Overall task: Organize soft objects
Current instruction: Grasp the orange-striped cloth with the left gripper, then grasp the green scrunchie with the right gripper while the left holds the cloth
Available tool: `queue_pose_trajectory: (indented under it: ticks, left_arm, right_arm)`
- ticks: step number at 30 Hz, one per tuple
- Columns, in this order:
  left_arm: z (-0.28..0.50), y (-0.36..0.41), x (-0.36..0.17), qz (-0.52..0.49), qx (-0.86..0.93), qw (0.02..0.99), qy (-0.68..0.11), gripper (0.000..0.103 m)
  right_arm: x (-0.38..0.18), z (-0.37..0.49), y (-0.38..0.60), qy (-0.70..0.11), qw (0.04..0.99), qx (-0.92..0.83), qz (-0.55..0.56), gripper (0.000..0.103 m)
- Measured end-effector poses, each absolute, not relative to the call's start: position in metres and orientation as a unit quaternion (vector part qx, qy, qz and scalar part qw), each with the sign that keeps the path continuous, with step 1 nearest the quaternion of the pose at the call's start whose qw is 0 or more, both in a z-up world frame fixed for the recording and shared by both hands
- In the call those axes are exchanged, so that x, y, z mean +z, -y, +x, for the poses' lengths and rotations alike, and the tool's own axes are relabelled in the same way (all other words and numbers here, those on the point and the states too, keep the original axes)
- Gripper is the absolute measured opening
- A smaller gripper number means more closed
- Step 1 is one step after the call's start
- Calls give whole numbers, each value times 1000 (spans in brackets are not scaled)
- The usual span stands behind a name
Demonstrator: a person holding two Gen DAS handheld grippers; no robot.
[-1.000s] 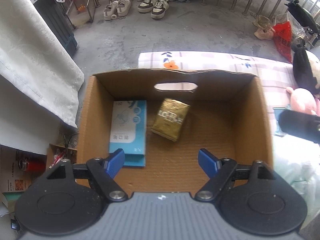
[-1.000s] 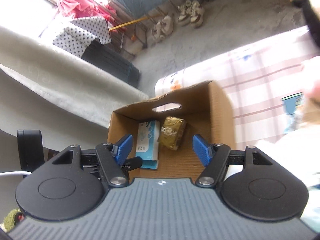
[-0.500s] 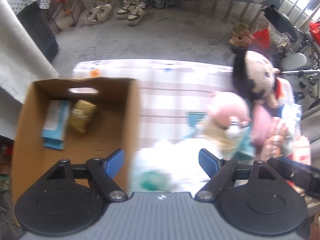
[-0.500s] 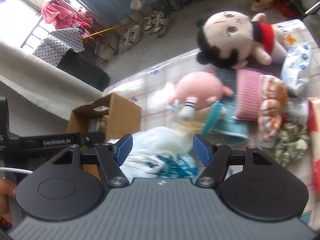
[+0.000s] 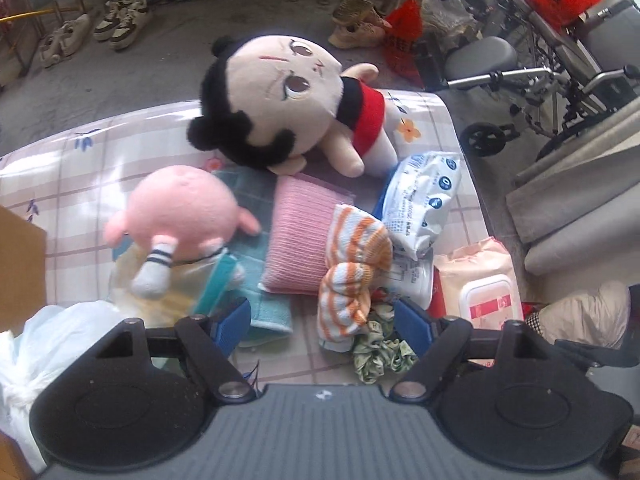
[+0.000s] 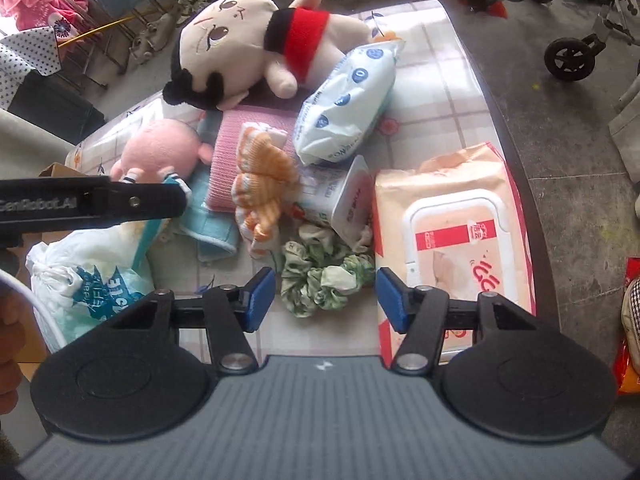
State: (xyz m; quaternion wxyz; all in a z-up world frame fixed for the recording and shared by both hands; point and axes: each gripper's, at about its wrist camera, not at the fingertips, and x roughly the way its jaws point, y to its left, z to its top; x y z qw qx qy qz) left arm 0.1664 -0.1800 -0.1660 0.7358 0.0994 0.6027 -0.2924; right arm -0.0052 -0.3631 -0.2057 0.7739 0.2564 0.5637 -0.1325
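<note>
Soft things lie in a heap on the checked tablecloth (image 5: 80,152): a black-haired doll (image 5: 288,100) (image 6: 240,40), a pink plush (image 5: 180,212) (image 6: 160,148), a pink cloth (image 5: 300,236), an orange-striped cloth (image 5: 352,264) (image 6: 264,176) and a green scrunchie (image 6: 320,276) (image 5: 380,352). My left gripper (image 5: 322,326) is open and empty above the striped cloth. My right gripper (image 6: 326,300) is open and empty, its fingers either side of the scrunchie. The left gripper's finger crosses the right wrist view (image 6: 120,204).
Wipe packs lie right of the heap: a white-blue one (image 6: 348,104) (image 5: 424,196) and a peach one (image 6: 452,240) (image 5: 480,284). A white plastic bag (image 6: 88,276) (image 5: 52,344) sits at the left by the cardboard box corner (image 5: 16,264). A wheelchair (image 5: 540,68) stands beyond the table's right edge.
Both grippers have swung right, from over the cardboard box to over the heap of soft things. Both stayed open and empty.
</note>
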Motion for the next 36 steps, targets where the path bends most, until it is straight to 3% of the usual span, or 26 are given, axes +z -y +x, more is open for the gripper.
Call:
queue_pose_trajectory:
  ticks: [5,10,17,30,32,36]
  left_arm:
    - [161,222,-203,128,-302,719,-612,64]
    - [165,239,-233,135,-294,707,-629,59]
    - [170,250,-254,146,-291,700,-635,36]
    - [169,205,-233,142,-257,704,-646,35]
    - [167,194,-231,141,-242,703,-654,35]
    - [162,172,-229,133,-215,701,-667,34]
  right_arm:
    - [-212,-7,373,-563,777,-130,250,55]
    - [-206,-5,398,-548,784,-142,255,55]
    - [-201,-2,423,-528,789,-158,271,55]
    - [-240,31,342,-614,767,-25,184,55]
    - [-253,39,329,-623,764,-16,169,40]
    - [-278,51,317,-648,747,-32,146,23]
